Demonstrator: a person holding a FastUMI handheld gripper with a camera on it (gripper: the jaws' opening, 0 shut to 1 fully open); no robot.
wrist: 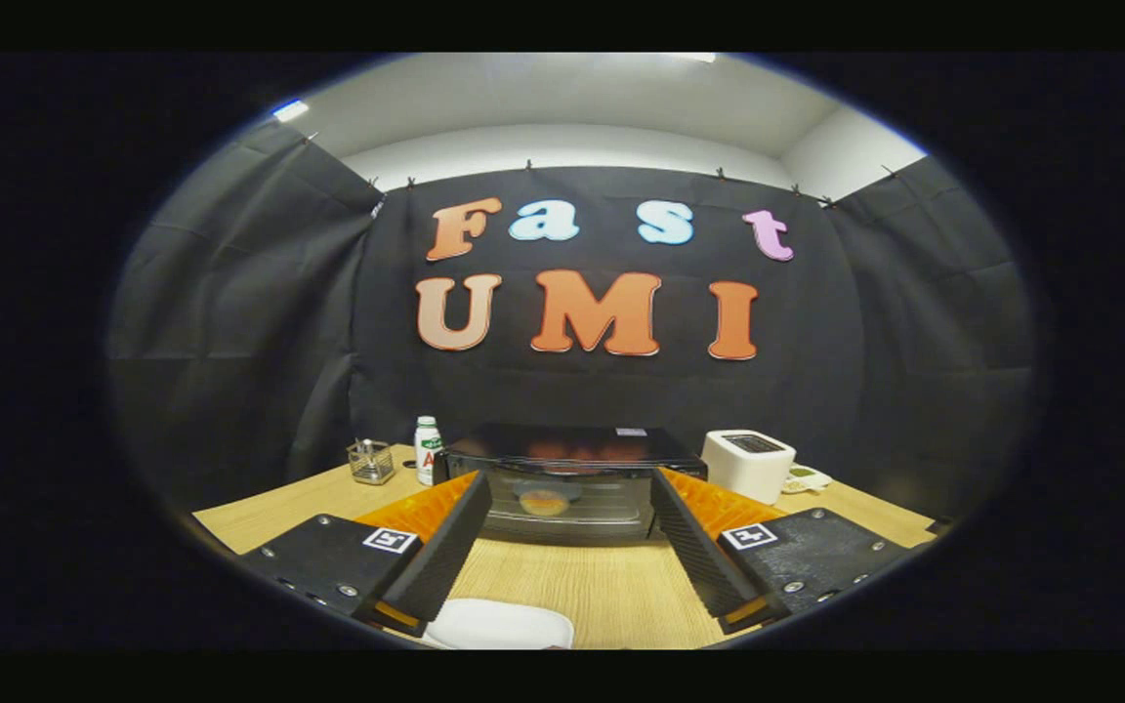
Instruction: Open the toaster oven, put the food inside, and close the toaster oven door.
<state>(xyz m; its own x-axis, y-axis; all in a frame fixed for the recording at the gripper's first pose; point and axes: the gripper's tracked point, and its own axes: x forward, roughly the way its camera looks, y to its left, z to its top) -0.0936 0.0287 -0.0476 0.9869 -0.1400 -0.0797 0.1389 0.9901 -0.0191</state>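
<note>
I see my gripper with fingers spread apart and empty above the worktop, the toaster oven just beyond them, door shut, food visible inside.

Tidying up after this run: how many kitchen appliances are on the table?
2. The black toaster oven sits just ahead of the open fingers, door shut with food inside. The white toaster stands to its right. Others may be hidden behind the oven.
</note>
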